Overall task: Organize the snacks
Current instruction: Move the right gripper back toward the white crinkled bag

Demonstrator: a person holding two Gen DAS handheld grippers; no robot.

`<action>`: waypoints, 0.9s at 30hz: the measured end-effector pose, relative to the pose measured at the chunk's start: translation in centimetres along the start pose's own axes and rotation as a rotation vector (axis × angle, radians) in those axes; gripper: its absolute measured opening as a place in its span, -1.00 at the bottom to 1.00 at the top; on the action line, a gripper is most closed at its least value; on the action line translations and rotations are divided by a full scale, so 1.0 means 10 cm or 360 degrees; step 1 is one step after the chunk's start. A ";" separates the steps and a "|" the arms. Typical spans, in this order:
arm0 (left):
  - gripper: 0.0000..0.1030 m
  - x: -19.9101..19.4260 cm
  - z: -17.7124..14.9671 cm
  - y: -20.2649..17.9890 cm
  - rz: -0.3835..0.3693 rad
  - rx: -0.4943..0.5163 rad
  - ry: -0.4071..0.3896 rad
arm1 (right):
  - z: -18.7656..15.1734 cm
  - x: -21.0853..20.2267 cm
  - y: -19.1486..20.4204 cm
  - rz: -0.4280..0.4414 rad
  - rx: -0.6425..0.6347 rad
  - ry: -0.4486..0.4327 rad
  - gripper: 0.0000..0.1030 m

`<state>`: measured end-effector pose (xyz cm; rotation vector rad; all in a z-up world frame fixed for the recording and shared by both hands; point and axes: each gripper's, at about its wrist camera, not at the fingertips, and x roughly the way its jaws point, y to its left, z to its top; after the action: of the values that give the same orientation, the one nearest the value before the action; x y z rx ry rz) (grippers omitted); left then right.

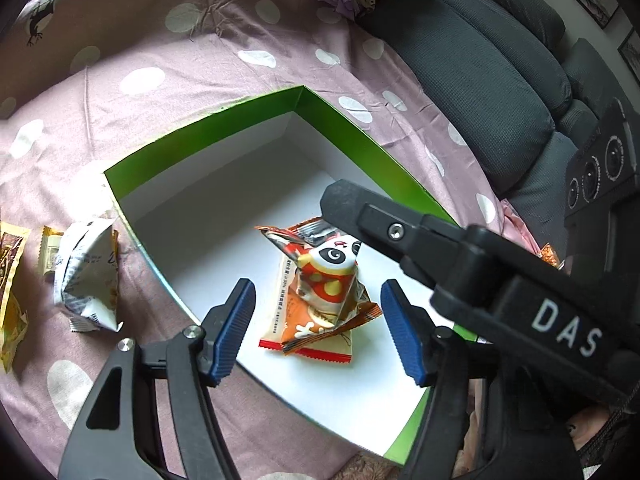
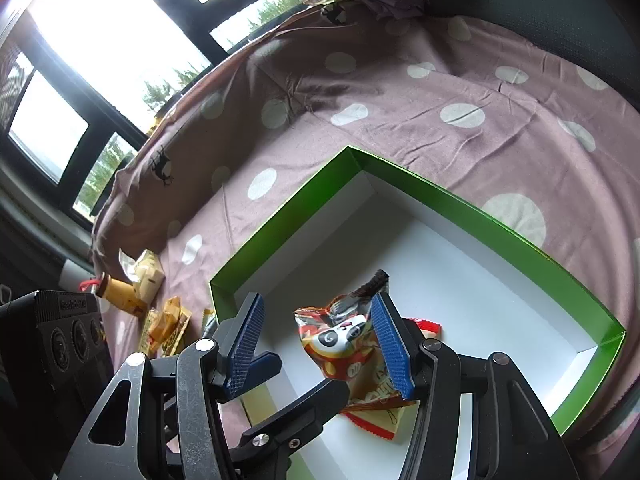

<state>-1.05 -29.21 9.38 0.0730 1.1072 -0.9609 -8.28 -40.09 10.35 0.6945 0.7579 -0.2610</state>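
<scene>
Green box on bedsheet; both claws agape over panda snack.

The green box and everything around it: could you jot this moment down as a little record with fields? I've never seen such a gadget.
surface: pink spotted bedsheet
box: green box, white inside, open top
in box: panda snack packet atop flat orange-and-cream packets
outside box: white packet and yellow packets on the sheet
left gripper: open, over the box, holding nothing
right gripper: open, beside the panda packet
</scene>
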 end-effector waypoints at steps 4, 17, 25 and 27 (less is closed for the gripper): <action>0.53 -0.25 -0.08 0.13 -0.0011 -0.0020 -0.0100 | -0.01 -0.03 0.08 -0.0029 -0.0025 -0.0039 0.12; 0.69 -1.45 -0.69 1.09 0.0415 -0.0441 -0.0580 | -0.06 -0.06 0.37 -0.0054 -0.0076 -0.0169 0.20; 0.91 -1.70 -1.16 1.91 0.0713 -0.0736 -0.0700 | -0.21 0.05 0.81 0.0029 -0.0277 -0.0202 0.49; 0.91 -1.69 -1.20 2.07 0.0799 -0.0832 -0.0652 | -0.27 0.13 0.95 0.0043 -0.0328 -0.0164 0.50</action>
<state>2.70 -0.12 8.57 -0.2532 0.8658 -0.2039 -4.46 -31.16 12.59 0.4921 0.6658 -0.1893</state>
